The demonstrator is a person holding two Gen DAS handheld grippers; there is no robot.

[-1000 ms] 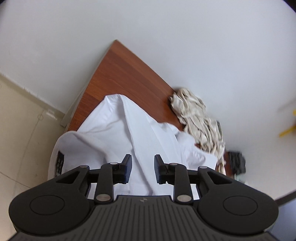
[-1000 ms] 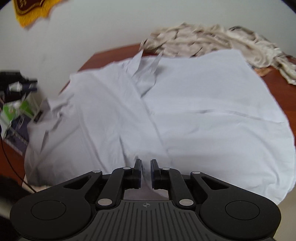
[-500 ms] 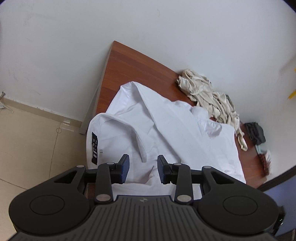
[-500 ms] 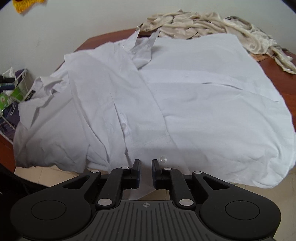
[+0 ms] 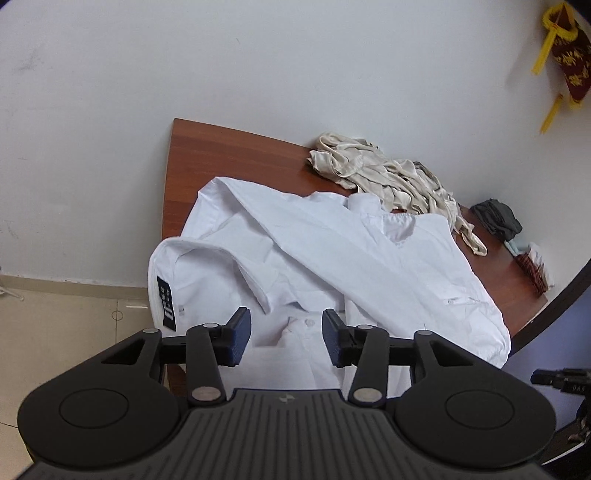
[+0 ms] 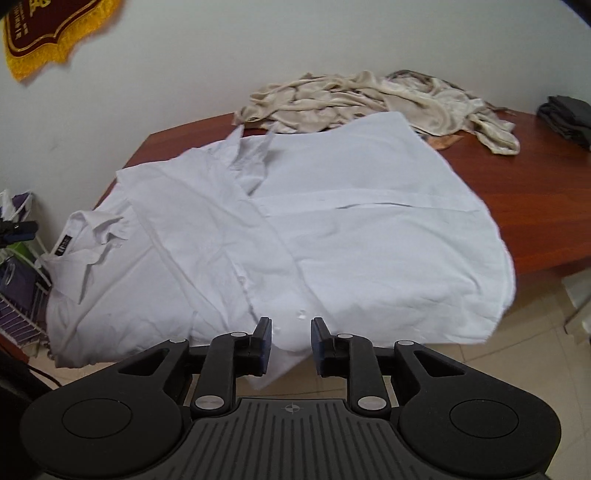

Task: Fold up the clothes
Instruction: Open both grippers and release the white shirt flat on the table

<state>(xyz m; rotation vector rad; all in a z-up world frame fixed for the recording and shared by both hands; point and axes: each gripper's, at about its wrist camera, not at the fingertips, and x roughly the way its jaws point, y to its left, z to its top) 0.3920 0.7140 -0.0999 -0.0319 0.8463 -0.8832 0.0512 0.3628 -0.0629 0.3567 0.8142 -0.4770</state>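
A white button-up shirt (image 6: pixel 332 229) lies spread over most of a reddish-brown wooden table (image 6: pixel 535 192), front side up. Its collar end, with a dark label, sits at the left of the right wrist view, and its hem end hangs past the near edge towards the tiled floor (image 6: pixel 517 373). One front panel is turned over the other along the button placket, and a sleeve lies folded across the body. It reads as partly gathered rather than a finished, compact fold.

The cloth looks thin, light and limp, so it will likely drape and slide wherever it is lifted. It creases easily, as its many wrinkles show. The firmer parts are probably the best to pinch: the collar (image 5: pixel 258 280), the placket edge with its buttons, the shoulder seam or the hem corner.

The left gripper (image 5: pixel 286 338) has its jaws spread with nothing between them, just above the collar and top button. The right gripper (image 6: pixel 291 341) is likewise parted and holds nothing, over the overhanging placket edge.

A crumpled beige garment (image 6: pixel 369 99) lies heaped against the pale wall (image 6: pixel 258 44) at the back of the table, touching the shirt's far edge. A small dark folded cloth (image 6: pixel 565 114) sits apart at the right, and a red and gold pennant (image 6: pixel 48 33) hangs on the wall.
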